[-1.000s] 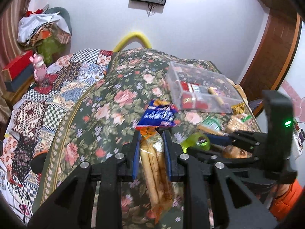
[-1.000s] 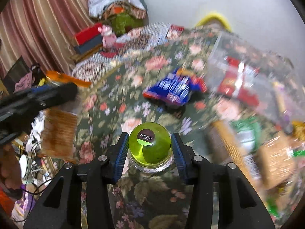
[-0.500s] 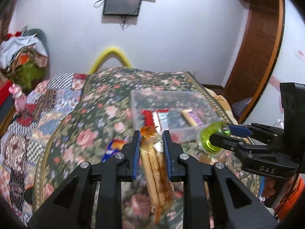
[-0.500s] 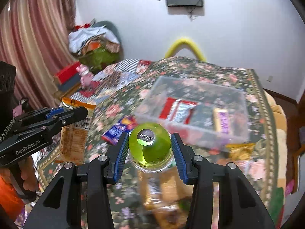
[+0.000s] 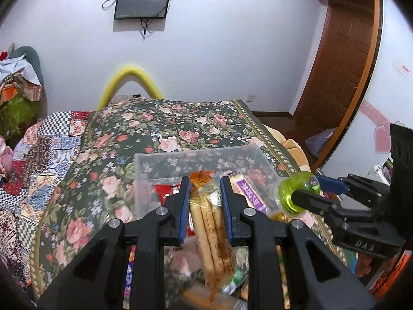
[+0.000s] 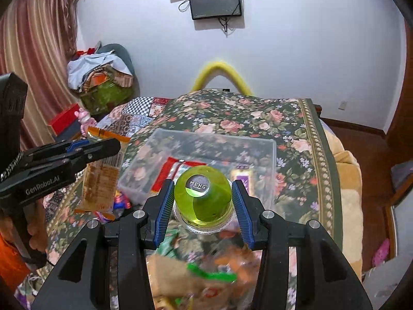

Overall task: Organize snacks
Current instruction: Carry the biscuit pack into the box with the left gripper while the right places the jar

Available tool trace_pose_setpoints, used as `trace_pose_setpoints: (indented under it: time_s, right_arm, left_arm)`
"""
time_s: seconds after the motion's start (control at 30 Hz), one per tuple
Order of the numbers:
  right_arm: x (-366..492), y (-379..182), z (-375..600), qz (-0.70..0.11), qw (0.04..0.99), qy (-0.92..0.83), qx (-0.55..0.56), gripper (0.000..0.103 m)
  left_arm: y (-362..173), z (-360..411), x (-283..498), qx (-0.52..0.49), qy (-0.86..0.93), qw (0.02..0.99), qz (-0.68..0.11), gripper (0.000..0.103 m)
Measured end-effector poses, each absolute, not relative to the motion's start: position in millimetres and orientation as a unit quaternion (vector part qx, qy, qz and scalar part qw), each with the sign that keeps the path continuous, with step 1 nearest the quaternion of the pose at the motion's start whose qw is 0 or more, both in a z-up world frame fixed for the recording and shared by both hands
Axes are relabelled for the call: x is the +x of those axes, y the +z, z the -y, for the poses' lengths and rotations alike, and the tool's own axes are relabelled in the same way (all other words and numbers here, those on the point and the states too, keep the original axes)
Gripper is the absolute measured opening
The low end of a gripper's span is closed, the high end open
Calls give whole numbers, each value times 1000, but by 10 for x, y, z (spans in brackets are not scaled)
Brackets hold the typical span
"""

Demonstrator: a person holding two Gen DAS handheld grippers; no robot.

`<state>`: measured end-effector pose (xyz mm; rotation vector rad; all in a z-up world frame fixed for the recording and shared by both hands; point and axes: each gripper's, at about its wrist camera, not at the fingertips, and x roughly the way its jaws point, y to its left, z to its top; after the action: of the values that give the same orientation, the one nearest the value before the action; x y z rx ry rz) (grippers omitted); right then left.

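Note:
My left gripper (image 5: 204, 191) is shut on a clear packet of biscuit sticks (image 5: 211, 230) that hangs down between its blue pads, just in front of the clear plastic bin (image 5: 144, 180). The same packet (image 6: 102, 178) shows at the left of the right wrist view, held by the left gripper (image 6: 113, 146). My right gripper (image 6: 202, 193) is shut on a round green jelly cup (image 6: 204, 201) with a dark label, held above the bin (image 6: 136, 180). In the left wrist view the cup (image 5: 296, 193) sits at the bin's right corner. Red and purple packets lie inside the bin.
The bin stands on a floral cloth (image 5: 167, 129) over a bed or table. Loose snack packets (image 6: 206, 276) lie blurred below both grippers. A patchwork blanket (image 5: 38, 160) is to the left, a yellow foam arch (image 5: 129, 75) and wall screens behind, a wooden door frame (image 5: 343, 64) to the right.
Both grippers rose and moved forward with their loads, from over the loose snacks to the near edge of the bin. The bin now fills the middle of both views.

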<state>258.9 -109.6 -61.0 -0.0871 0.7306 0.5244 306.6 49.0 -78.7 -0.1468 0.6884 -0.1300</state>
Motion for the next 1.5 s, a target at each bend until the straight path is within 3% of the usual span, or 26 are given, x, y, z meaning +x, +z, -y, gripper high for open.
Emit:
trace_pose_setpoints:
  time_s: [0.4, 0.87, 0.97, 1.03, 1.13, 1.5]
  right_arm:
    - [3062, -1022, 982, -391, 884, 250, -53, 43]
    - [3239, -1366, 870, -436, 864, 241, -75, 43]
    - [3255, -1406, 855, -442, 862, 236, -78, 43]
    - [3256, -1428, 861, -448, 859, 236, -78, 43]
    - [3207, -1363, 864, -438, 862, 241, -82, 44]
    - [2957, -908, 1037, -394, 886, 234, -75, 47]
  left_arm:
    - [-1214, -454, 3757, -88, -48, 923, -371, 22]
    - [-1633, -371, 3989, -92, -61, 898, -425, 23]
    - [-1657, -355, 3925, -77, -54, 900, -425, 29]
    - [-1637, -360, 3880, -68, -50, 903, -421, 43]
    - [-1572, -404, 3830, -75, -53, 904, -417, 55]
    - [-1117, -553, 3445, -70, -49, 919, -385, 57]
